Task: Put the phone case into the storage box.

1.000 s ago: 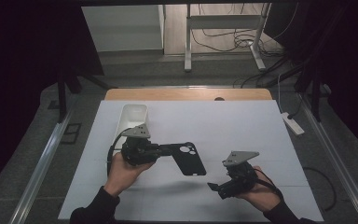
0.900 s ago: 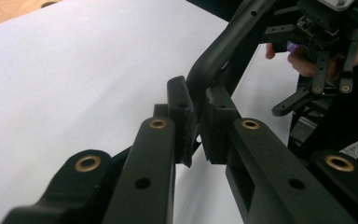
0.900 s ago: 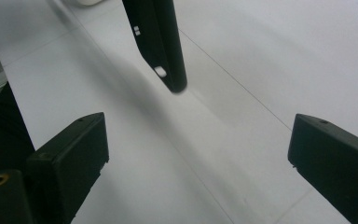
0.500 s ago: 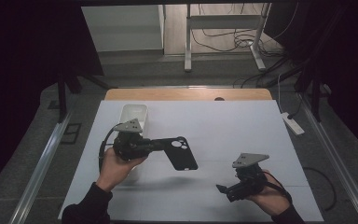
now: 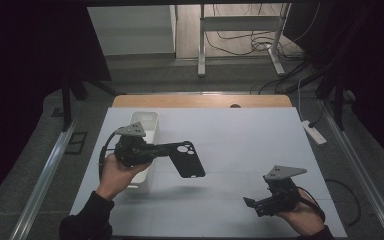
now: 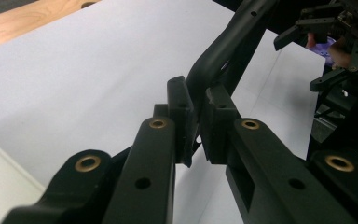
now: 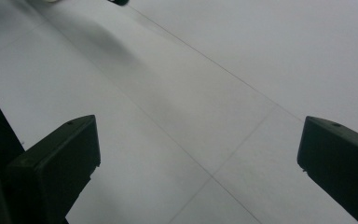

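A black phone case [image 5: 185,159] with a round camera cut-out hangs above the white table [image 5: 250,135]. My left gripper [image 5: 155,149] is shut on its edge. In the left gripper view the pads [image 6: 182,116] pinch the case's rim [image 6: 223,51], which runs up and away from them. Near the front right corner my right gripper [image 5: 250,205] stands open. Its jaws have just been opening, and the right gripper view has bare table between them [image 7: 198,149]. The right gripper also appears far off in the left gripper view [image 6: 307,42].
A white bin [image 5: 147,120] stands at the table's left, right behind my left hand. A wooden strip [image 5: 200,101] runs along the far edge. A white power strip [image 5: 312,132] lies off the right edge. Metal rails flank both sides.
My left hand has carried the phone case to the left and a little up, closer to the white bin. My right hand has drawn away to the right, toward the front corner.
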Action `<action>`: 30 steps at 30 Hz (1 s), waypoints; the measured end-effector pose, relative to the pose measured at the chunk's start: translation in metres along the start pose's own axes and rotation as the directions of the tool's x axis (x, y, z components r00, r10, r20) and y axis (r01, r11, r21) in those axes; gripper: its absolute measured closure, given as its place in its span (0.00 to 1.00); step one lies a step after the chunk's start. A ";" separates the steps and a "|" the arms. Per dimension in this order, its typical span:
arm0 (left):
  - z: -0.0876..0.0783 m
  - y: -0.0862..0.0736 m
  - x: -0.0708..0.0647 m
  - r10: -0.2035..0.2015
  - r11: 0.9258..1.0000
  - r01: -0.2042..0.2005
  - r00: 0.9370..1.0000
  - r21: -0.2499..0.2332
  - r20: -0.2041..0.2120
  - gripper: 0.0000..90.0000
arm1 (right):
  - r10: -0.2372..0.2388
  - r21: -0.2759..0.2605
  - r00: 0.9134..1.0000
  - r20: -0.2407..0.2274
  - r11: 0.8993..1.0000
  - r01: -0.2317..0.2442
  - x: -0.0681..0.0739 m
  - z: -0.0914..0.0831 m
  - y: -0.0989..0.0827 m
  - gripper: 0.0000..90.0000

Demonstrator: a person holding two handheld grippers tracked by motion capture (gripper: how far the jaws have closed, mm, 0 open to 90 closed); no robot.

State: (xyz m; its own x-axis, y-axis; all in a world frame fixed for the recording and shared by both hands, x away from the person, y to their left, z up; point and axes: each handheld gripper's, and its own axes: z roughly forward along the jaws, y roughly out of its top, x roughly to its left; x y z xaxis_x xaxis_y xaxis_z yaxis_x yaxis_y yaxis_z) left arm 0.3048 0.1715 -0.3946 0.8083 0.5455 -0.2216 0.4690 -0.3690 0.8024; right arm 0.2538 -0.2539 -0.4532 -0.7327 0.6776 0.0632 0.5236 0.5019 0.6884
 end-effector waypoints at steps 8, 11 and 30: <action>-0.007 0.003 0.006 -0.014 1.000 0.014 1.000 -0.007 -0.009 0.93 | 0.035 0.010 0.999 0.041 0.999 -0.035 -0.006 -0.008 -0.011 0.00; -0.008 0.004 0.008 -0.017 1.000 0.017 1.000 -0.005 -0.012 0.93 | 0.056 0.012 0.997 0.061 0.998 -0.057 -0.008 -0.013 -0.017 0.00; -0.020 0.010 0.022 -0.031 0.999 0.031 0.999 -0.008 -0.036 0.93 | 0.135 0.024 0.981 0.142 0.990 -0.140 -0.016 -0.035 -0.049 0.00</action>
State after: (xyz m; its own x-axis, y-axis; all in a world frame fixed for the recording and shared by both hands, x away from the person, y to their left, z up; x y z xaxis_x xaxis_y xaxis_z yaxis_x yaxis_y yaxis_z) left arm 0.3198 0.1945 -0.3808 0.7799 0.5835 -0.2263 0.4908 -0.3459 0.7996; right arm 0.2246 -0.3079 -0.4626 -0.5860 0.8086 0.0526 0.6313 0.4149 0.6553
